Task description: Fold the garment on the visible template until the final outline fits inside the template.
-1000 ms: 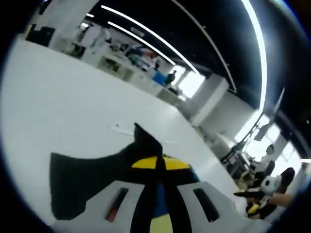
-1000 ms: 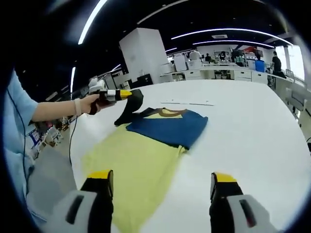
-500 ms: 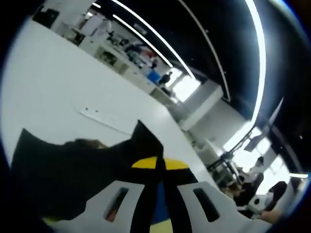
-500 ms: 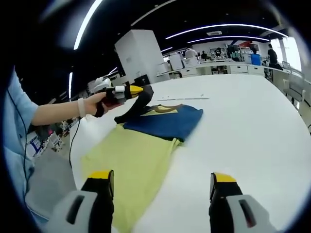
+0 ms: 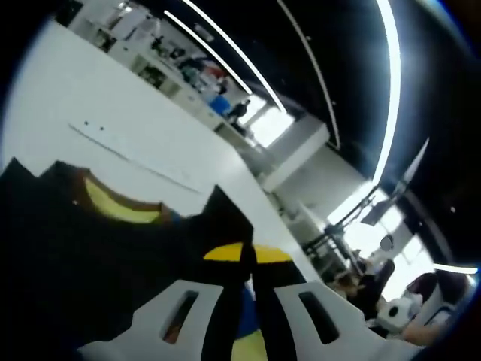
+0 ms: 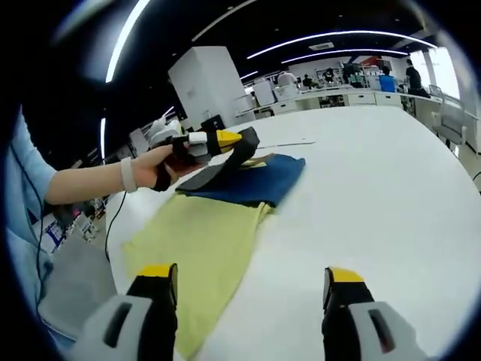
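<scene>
Carried further over the blue-and-yellow garment point(image 6: 225, 218), black sleeve point(image 6: 242, 147) clamped in left gripper point(image 5: 248, 256), right gripper point(image 6: 244, 280) jaws wide, white table point(image 6: 376, 195).

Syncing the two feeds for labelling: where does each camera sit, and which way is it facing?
Left gripper view: rides the left gripper, looks along its shut fingers pinching the black sleeve, across the white table towards the far room.
Right gripper view: rides the right gripper, fingers open above the table, facing the yellow and blue garment; the person's hand and forearm show.
Shared: garment, table, left gripper.
</scene>
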Motion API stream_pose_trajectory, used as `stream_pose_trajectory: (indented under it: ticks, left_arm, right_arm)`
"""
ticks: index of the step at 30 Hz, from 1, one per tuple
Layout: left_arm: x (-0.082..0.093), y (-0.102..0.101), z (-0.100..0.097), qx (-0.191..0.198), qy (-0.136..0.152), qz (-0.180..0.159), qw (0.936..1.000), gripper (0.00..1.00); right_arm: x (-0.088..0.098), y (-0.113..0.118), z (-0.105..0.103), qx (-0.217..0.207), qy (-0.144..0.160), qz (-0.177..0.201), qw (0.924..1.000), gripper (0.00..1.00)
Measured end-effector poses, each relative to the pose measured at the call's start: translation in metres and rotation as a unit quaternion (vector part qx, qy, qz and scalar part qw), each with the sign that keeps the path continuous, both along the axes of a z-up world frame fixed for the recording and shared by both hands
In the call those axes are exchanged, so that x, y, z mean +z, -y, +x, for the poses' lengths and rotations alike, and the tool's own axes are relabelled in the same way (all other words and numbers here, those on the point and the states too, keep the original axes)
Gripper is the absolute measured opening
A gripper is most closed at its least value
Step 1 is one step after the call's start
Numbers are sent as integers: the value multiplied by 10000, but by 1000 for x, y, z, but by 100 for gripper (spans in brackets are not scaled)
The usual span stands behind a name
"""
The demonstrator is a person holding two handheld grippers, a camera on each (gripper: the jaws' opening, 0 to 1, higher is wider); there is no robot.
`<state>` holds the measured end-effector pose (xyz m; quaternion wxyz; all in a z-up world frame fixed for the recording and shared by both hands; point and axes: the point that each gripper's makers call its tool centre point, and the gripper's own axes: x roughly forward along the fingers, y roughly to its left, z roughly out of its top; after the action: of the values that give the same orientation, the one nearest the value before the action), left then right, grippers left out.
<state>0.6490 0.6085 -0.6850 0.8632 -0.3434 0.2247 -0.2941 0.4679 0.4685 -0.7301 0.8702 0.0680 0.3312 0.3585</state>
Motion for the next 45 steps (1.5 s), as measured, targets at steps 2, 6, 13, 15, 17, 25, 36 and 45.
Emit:
stream_pose_trajectory:
  ticks: [2,6,13,15,17,25,36,45]
  left_arm:
    - [-4,8,-4,-108,2,50,9999,0]
    - [-21,21,-10,-304,-153,52,9994,0]
    - [-49,20,-15,-431,-399,216,9980,0]
    - [-50,20,-15,-457,-401,223,9979,0]
    - [-52,21,-14,-493,-407,247,9976,0]
    - [-46,33,-25,-935,100,424,9947,29]
    - [-28,23,-30,-1234,540,574,9892,47]
    - [-19,-8,-25,-1177,582,647,9892,47]
  right_arm:
    - [-1,-1,2,13,-21,-10,10000,78]
    - [0,-4,7,-12,-18,32,10000,77]
    - [2,-14,18,-43,5,156,9999,76]
    - [2,-16,18,-32,1,163,9999,76]
    - [3,-17,19,-36,-3,179,9998,76]
    - [5,-19,22,-49,7,198,9998,76]
    - [9,-30,35,-25,95,239,9997,75]
    - [18,-43,68,-118,275,268,9992,66]
